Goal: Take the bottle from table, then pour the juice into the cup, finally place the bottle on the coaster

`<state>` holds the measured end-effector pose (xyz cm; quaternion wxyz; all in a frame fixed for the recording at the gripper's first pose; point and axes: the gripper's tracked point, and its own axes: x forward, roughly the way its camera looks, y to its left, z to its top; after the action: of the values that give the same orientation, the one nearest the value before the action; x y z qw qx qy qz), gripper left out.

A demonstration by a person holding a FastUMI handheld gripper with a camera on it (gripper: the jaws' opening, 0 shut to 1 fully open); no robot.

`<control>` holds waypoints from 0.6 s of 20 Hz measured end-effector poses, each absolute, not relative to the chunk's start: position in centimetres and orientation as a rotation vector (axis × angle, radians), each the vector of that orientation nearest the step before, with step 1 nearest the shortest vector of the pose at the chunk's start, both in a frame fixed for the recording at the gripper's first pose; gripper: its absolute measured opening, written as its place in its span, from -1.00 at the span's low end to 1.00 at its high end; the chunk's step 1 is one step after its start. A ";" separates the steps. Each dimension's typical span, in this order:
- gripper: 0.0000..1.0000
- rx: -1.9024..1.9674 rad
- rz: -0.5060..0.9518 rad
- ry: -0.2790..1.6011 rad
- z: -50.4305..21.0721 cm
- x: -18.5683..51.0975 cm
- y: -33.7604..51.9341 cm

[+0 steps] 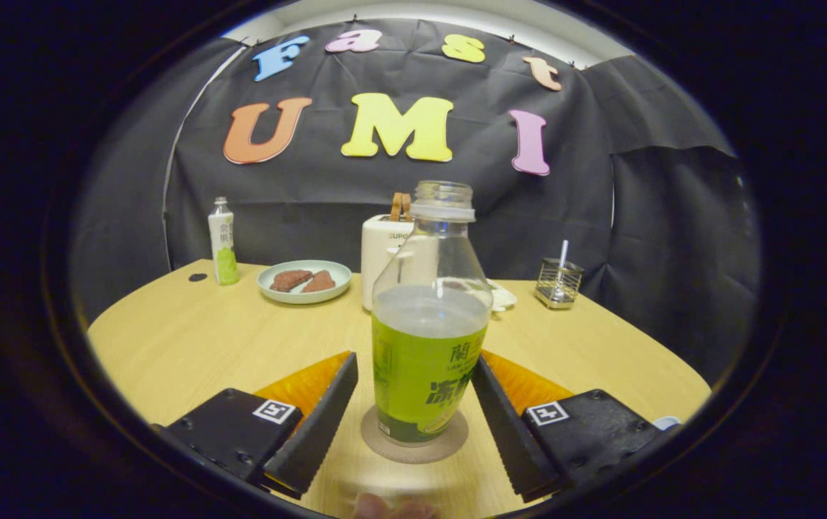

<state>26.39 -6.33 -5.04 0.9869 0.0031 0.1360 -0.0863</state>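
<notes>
Standing uncapped bottle (pixel 431 324) on coaster (pixel 414 441), tongs (pixel 414 382) apart

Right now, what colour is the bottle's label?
Bright green, on the bottle between the open gripper fingers; gripper view shows it.

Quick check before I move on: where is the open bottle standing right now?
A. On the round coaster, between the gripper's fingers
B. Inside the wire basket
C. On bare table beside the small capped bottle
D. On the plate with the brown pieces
A: the bottle stands upright on the round coaster, between the fingers of the open gripper, which sit apart from its sides.
</notes>
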 end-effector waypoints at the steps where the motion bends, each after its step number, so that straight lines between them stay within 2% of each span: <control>1: 1.00 0.011 -0.174 0.268 -4.9 26.2 -6.3; 6: 1.00 0.007 -0.177 0.236 -3.5 23.4 -6.5; 12: 1.00 -0.034 -0.193 0.164 0.4 16.7 -6.4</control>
<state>16.68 -6.42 0.40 0.9919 -0.0167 0.0817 -0.0962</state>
